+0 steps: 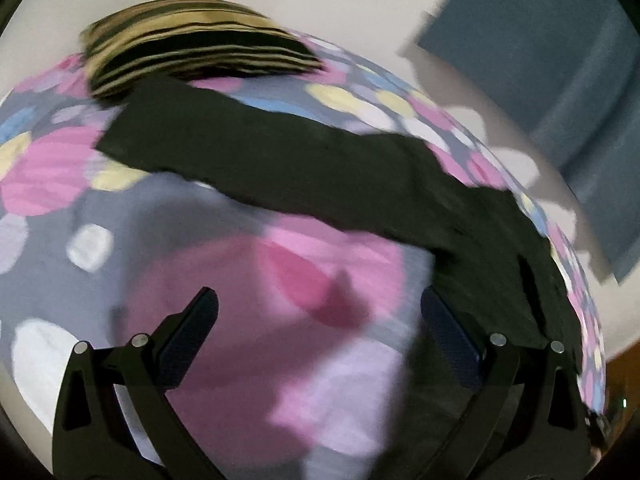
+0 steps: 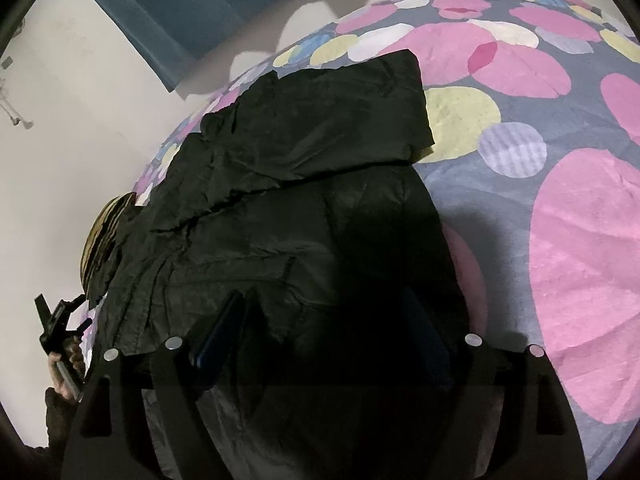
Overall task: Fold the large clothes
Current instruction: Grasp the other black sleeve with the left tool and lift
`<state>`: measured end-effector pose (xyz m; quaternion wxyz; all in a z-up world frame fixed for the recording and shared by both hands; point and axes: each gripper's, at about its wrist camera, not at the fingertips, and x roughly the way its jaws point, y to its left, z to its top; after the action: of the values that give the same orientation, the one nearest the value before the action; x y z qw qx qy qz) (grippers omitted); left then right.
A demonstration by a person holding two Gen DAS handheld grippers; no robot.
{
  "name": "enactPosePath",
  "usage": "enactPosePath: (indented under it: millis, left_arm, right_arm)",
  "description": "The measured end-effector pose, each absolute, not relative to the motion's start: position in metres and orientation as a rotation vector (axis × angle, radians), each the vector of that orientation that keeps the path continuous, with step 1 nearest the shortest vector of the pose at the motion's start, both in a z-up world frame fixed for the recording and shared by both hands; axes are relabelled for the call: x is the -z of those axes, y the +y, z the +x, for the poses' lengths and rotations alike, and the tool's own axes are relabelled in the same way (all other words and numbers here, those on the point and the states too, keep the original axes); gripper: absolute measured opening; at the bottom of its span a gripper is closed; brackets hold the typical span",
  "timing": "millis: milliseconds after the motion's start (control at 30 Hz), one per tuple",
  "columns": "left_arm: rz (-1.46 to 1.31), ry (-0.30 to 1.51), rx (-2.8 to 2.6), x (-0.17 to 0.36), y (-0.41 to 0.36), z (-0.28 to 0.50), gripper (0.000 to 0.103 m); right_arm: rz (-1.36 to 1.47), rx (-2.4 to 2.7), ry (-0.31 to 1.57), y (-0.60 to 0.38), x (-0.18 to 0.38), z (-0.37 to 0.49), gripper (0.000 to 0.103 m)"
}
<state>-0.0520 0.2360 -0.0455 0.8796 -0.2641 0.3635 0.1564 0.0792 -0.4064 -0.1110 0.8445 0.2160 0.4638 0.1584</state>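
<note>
With both the left claw (image 1: pixel 320 312) and right claw (image 2: pixel 324 316) spread and empty, we judge the dark trousers (image 2: pixel 280 200) on the spotted bedspread (image 2: pixel 580 240) soft, light and best pinched at a hem.

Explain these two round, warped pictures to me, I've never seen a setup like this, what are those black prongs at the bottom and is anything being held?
A person holds a two-finger gripper in each hand, and each carries a wide-angle camera looking along its fingers, hence the warping. The prongs are those fingers. One picture looks out from the left gripper, the other from the right gripper. Both stand open and hold nothing. Below lies a dark garment, partly folded, on a bedspread with pink, yellow and white circles. A striped yellow-and-black cloth sits at the far end. At the right view's left edge a hand grips the other tool.
</note>
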Motion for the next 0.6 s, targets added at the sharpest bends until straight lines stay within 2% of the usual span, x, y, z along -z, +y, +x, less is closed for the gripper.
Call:
enactPosePath:
  millis: [267,600]
  left_arm:
    - [-0.701,0.647,-0.392,0.062,0.333,-0.06,0.101]
    - [-0.912,0.517,-0.418,0.073,0.409,-0.06,0.101]
  right_arm:
    - [0.477,-0.331,0.962,-0.406,0.112,0.076,0.081]
    - [0.455,-0.32,0.951,-0.402,0.11,0.075,0.083]
